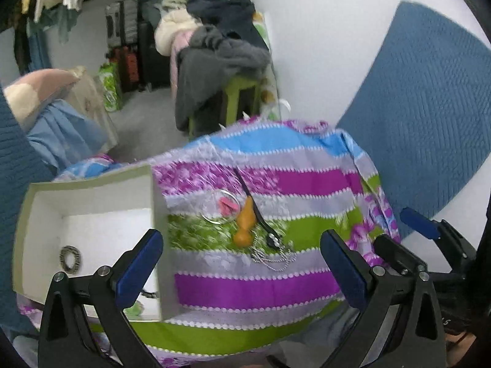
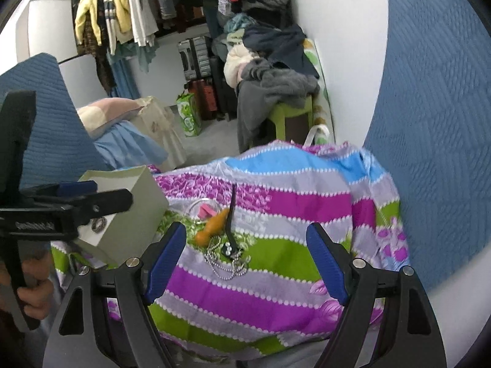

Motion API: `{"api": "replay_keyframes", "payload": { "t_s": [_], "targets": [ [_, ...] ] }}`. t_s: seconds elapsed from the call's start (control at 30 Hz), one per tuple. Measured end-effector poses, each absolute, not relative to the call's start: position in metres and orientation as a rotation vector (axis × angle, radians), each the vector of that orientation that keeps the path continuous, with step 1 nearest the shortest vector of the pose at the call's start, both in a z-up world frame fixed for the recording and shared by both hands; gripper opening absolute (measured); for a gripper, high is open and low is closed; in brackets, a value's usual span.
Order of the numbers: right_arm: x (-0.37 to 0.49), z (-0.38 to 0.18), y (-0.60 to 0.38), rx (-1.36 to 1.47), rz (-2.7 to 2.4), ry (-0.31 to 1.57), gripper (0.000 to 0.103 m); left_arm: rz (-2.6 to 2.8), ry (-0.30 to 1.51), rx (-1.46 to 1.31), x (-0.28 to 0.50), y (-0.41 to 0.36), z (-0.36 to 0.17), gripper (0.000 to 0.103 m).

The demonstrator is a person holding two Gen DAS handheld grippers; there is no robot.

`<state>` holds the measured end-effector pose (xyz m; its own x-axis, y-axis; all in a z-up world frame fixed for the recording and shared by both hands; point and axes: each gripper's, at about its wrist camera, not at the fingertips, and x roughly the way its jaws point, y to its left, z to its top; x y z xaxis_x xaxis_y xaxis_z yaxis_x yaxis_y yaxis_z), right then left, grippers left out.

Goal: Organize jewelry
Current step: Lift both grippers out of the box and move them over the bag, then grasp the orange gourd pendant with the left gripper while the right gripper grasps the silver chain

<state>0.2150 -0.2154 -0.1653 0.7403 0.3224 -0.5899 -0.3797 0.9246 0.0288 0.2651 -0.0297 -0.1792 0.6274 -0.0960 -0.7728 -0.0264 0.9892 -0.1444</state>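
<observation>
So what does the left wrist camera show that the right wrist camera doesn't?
Only the left wrist view shows the floor of the white box almost whole, with the dark ring lying on it. Only the right wrist view shows the hand gripping the left tongs' handle, and clothes hanging on a rail. Both show the striped cloth, orange pendant, ball chain, and open tongs.

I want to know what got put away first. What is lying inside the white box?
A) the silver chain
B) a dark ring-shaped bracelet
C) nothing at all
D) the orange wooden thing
B: the left wrist view shows a dark ring-shaped bracelet on the floor of the white box, while the orange piece and the silver chain lie outside on the striped cloth.
</observation>
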Motion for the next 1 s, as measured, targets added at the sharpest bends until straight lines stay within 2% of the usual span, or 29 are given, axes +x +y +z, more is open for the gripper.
{"api": "replay_keyframes", "payload": {
  "t_s": [0.17, 0.3, 0.37, 0.43, 0.53, 0.67, 0.77, 0.83, 0.97, 1.0],
  "targets": [
    [0.226, -0.192, -0.217, -0.097, 0.424, 0.693, 0.079, -0.089, 0.961, -0.209, 0.284, -0.039, -0.204, 0.101],
    [0.238, -0.217, -0.212, -0.098, 0.484, 0.768, 0.07, -0.122, 1.006, -0.245, 0.299, -0.042, -0.225, 0.085],
    [0.243, -0.227, -0.208, -0.088, 0.522, 0.801, 0.063, -0.139, 1.03, -0.261, 0.307, -0.043, -0.235, 0.081],
    [0.249, -0.236, -0.203, -0.091, 0.55, 0.818, 0.061, -0.131, 1.048, -0.258, 0.316, -0.043, -0.245, 0.071],
    [0.259, -0.25, -0.197, -0.085, 0.585, 0.86, 0.057, -0.133, 1.082, -0.303, 0.329, -0.039, -0.262, 0.062],
    [0.272, -0.265, -0.19, -0.104, 0.591, 0.907, 0.054, -0.116, 1.135, -0.293, 0.346, -0.038, -0.285, 0.06],
    [0.277, -0.274, -0.185, -0.124, 0.589, 0.929, 0.054, -0.101, 1.148, -0.295, 0.355, -0.038, -0.297, 0.055],
    [0.281, -0.28, -0.183, -0.138, 0.584, 0.939, 0.054, -0.085, 1.162, -0.293, 0.359, -0.036, -0.305, 0.047],
    [0.284, -0.286, -0.178, -0.178, 0.567, 0.938, 0.054, -0.072, 1.185, -0.308, 0.363, -0.031, -0.32, 0.041],
    [0.285, -0.287, -0.18, -0.18, 0.565, 0.937, 0.054, -0.066, 1.19, -0.306, 0.363, -0.031, -0.324, 0.03]
  ]
}}
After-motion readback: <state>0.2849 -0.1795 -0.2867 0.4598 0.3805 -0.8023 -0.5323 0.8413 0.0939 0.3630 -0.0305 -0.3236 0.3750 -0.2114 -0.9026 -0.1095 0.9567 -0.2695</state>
